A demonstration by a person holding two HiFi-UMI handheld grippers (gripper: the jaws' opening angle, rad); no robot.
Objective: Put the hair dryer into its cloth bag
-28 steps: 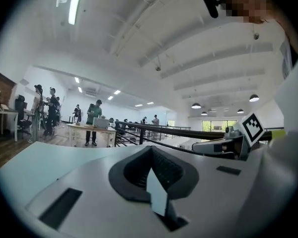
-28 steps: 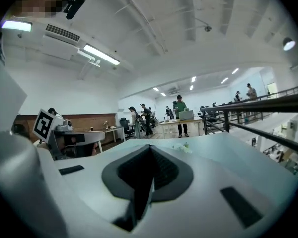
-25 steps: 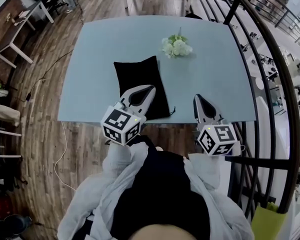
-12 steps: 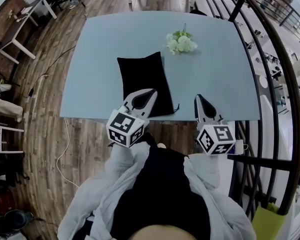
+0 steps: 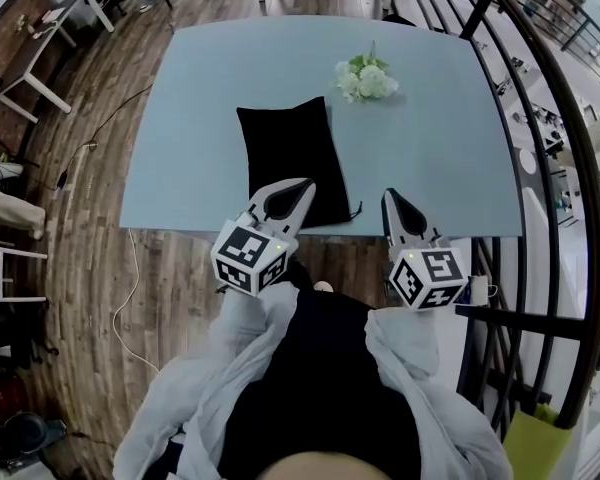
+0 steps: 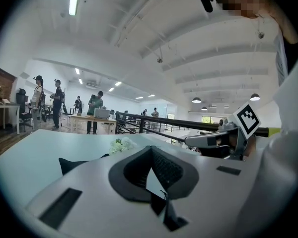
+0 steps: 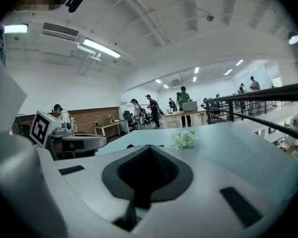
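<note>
Two grippers, both at the near edge of the pale blue table (image 5: 180,118), one in each of the person's hands.

Left gripper (image 5: 299,187): jaws closed tip to tip, nothing between them. From above, its tip overlaps the near right corner of the cloth bag (image 5: 288,153). I cannot tell whether it touches the cloth. Its own view has the bag lying just beyond the jaws and off to their left.

Right gripper (image 5: 391,197): jaws pressed together as well, holding nothing. Its tip sits over the table's near edge, to the right of the bag and clear of it.

Cloth bag: black, lying flat on the table, left of the middle. Its long side runs from the near edge toward the far edge, and its near end almost reaches the near edge. A thin drawstring (image 5: 355,213) trails from its near right corner toward the right gripper, stopping short of it.

White flowers (image 5: 366,78): a small bunch with green leaves, toward the far edge and right of the middle, well apart from the bag and from both grippers.

Pale sleeves (image 5: 245,313) run back from both grippers.
</note>
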